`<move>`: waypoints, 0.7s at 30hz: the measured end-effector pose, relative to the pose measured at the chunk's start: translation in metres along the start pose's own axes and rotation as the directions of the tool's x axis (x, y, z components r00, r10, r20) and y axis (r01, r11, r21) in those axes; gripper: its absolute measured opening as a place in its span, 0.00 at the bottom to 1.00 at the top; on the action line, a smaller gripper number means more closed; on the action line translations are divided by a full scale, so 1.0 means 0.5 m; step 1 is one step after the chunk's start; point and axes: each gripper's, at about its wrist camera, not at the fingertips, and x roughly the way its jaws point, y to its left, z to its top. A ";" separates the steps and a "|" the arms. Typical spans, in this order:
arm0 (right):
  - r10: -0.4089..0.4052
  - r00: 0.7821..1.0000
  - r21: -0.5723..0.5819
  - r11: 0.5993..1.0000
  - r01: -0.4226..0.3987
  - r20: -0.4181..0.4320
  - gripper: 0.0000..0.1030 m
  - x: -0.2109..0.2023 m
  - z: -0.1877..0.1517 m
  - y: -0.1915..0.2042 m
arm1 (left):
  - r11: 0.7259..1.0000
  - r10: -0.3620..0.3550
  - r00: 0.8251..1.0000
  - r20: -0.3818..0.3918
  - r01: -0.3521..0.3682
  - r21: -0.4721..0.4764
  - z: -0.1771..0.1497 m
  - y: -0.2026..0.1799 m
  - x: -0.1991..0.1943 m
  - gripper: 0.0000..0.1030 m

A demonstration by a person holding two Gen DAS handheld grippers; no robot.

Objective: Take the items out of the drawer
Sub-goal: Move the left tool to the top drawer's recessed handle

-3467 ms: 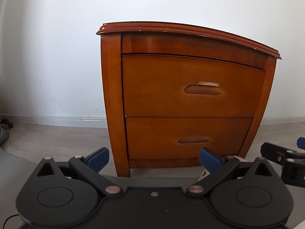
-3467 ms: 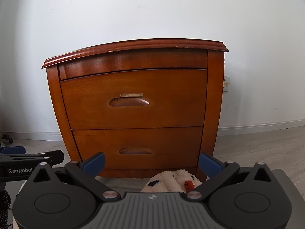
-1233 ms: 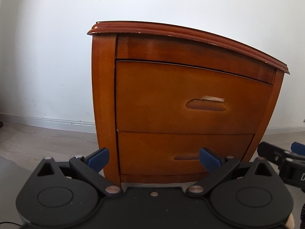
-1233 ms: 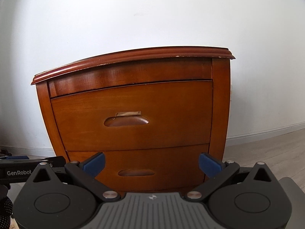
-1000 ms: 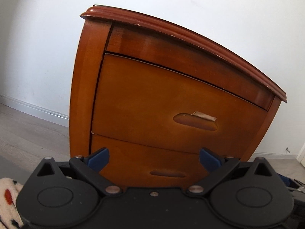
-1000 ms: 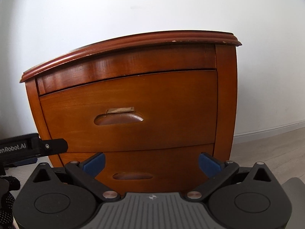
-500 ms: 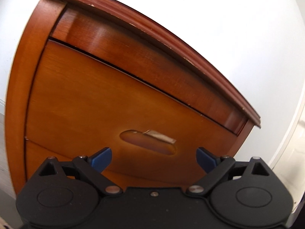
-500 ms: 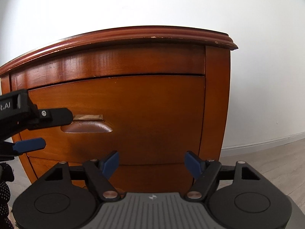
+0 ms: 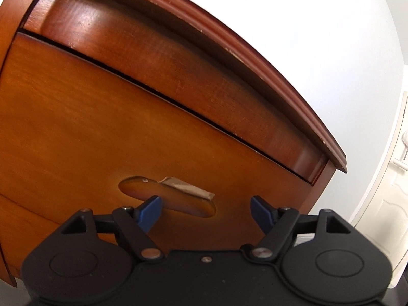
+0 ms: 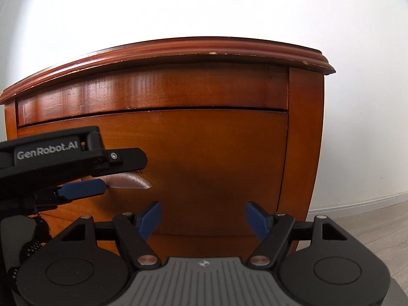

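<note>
A brown wooden nightstand fills both views. Its top drawer (image 9: 89,132) is closed, with a recessed oval handle (image 9: 168,196) and a strip of tape (image 9: 186,186) at the recess's upper edge. My left gripper (image 9: 206,213) is open and empty, close in front of the handle, its left blue fingertip (image 9: 150,210) at the recess. In the right wrist view the left gripper (image 10: 76,176) reaches in from the left, its blue fingertip (image 10: 81,187) at the handle (image 10: 130,182). My right gripper (image 10: 202,219) is open and empty, before the drawer front (image 10: 216,165), to the right of the handle.
A white wall (image 10: 357,102) stands behind the nightstand, with a baseboard (image 10: 357,202) and grey wood floor (image 10: 377,227) at the right. A white door frame (image 9: 387,191) shows at the right edge of the left wrist view. The lower drawer is mostly hidden behind the grippers.
Both grippers have moved closer to the nightstand and higher. The left gripper has closed in on the top drawer's handle and narrowed its opening a little. The drawer stays closed.
</note>
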 end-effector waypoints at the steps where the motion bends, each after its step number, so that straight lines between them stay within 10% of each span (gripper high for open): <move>1: 0.002 1.000 -0.005 1.000 -0.002 0.001 0.75 0.000 -0.001 0.000 | 1.000 -0.008 1.000 0.006 0.008 0.003 -0.001 -0.002 0.003 0.75; 5: -0.010 1.000 0.005 1.000 0.010 -0.004 0.94 0.001 -0.005 -0.005 | 1.000 -0.016 0.999 0.029 0.016 0.017 -0.002 -0.009 0.011 0.77; 21: -0.041 0.999 0.043 0.998 0.042 -0.032 1.00 -0.004 -0.035 -0.031 | 0.992 -0.119 0.988 0.097 0.124 -0.040 -0.013 -0.016 0.040 0.89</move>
